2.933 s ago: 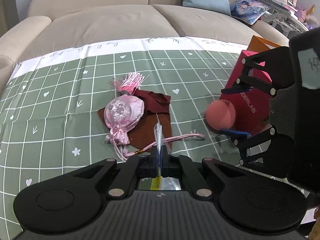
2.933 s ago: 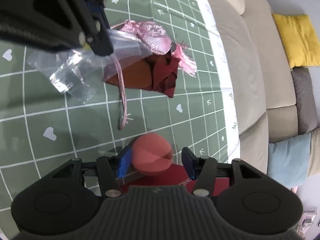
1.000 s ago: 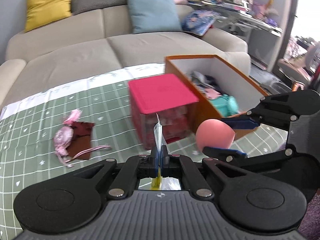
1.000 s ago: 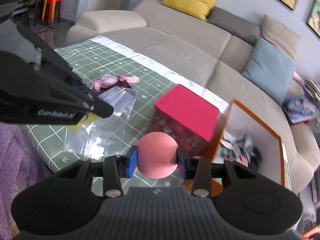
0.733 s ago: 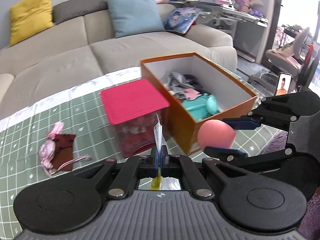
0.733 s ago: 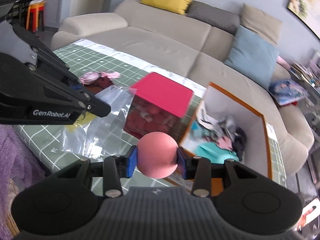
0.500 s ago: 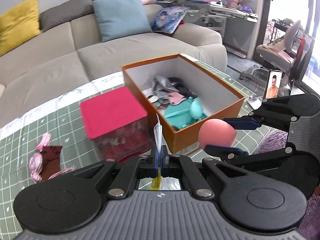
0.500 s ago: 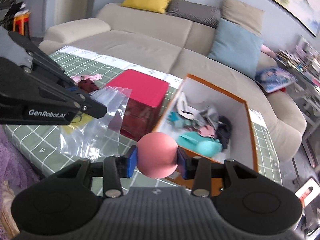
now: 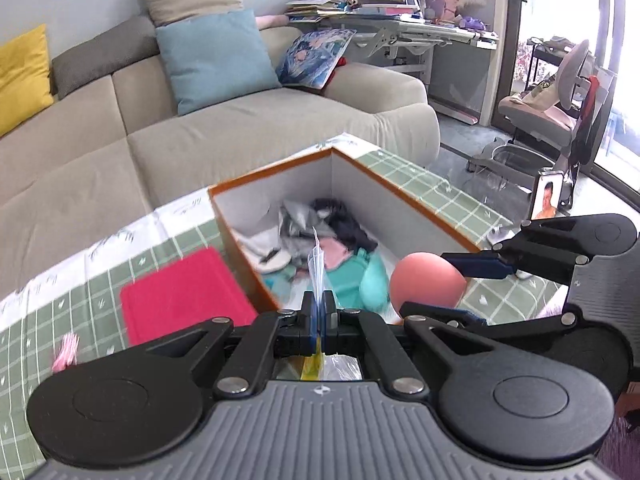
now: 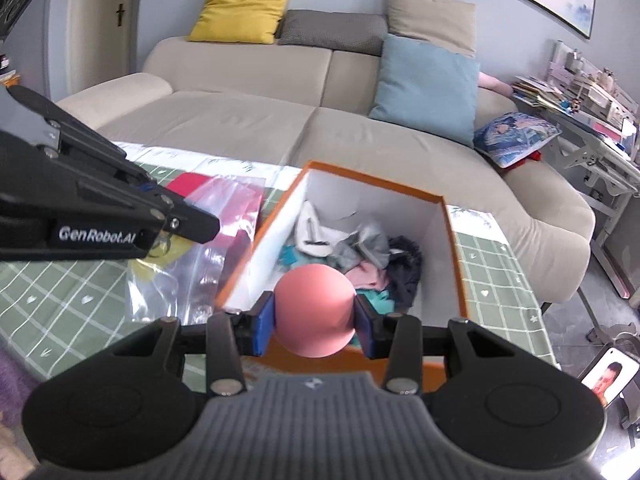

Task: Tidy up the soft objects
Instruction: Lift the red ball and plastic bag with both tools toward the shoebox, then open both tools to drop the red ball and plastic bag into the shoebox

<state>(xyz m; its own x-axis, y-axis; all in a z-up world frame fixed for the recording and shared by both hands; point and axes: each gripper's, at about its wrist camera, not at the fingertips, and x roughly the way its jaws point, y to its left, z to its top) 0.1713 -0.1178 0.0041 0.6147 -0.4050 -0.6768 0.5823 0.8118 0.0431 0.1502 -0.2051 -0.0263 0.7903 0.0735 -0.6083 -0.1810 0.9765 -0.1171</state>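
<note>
Both tongs are clamped, my right gripper (image 10: 315,322) across the soft, light pink ball (image 10: 315,310), my left gripper (image 9: 318,320) on a thin, slippery plastic bag (image 10: 192,264) edge.

Living rm w/ grey-blue walls. Beige sofa (image 10: 280,128) behind the surface, w/ yellow cushion (image 10: 240,8), grey cushion (image 10: 332,26), blue cushion (image 10: 426,88). Cluttered desk (image 9: 400,20) at right. Bright window (image 9: 624,60) at far right; grey floor (image 9: 460,152) below.

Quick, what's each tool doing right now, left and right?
Left tool: shut on the plastic bag.
Right tool: shut on the pink ball.
</note>
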